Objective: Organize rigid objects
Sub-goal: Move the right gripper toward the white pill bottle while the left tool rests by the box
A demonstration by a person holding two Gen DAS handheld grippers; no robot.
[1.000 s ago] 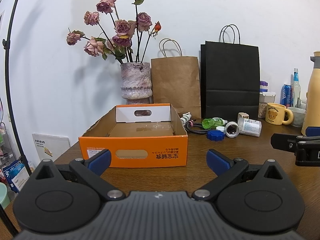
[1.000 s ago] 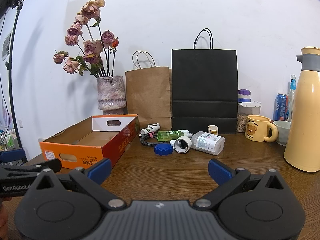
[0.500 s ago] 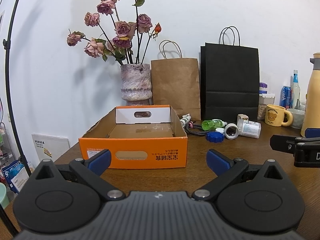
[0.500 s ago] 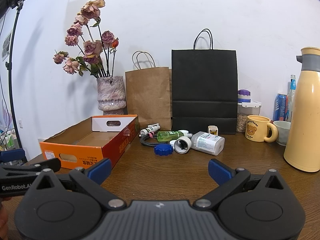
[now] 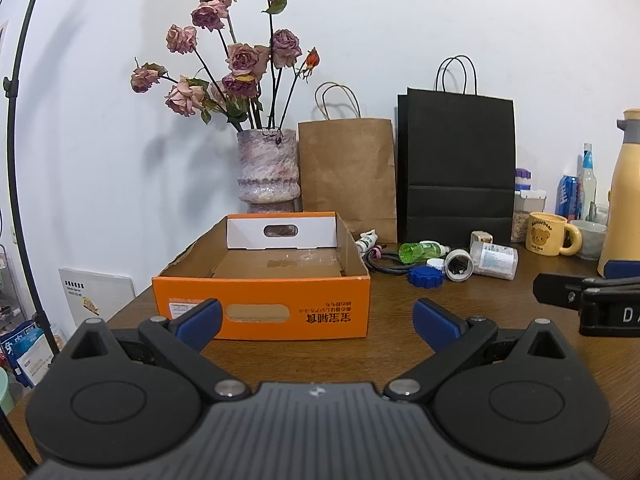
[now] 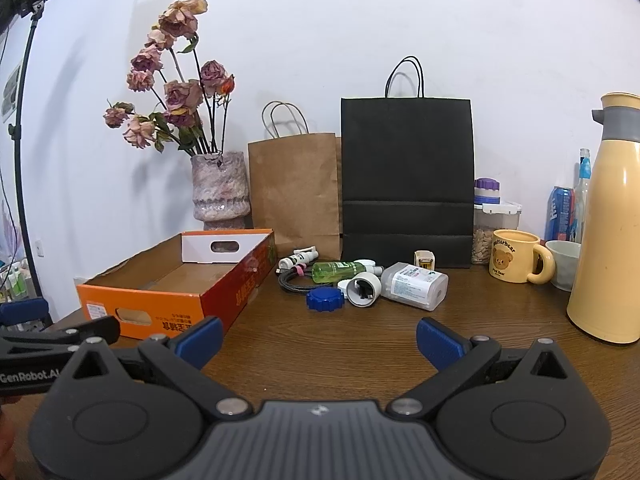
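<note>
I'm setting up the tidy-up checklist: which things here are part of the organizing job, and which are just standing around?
Job:
orange box, nothing visible inside
green bottle
blue cap
white bottle on its side
small spray bottle
black cable
left tool and right tool, both open

Bystanders:
vase
brown bag
black bag
bear mug
yellow flask
</note>
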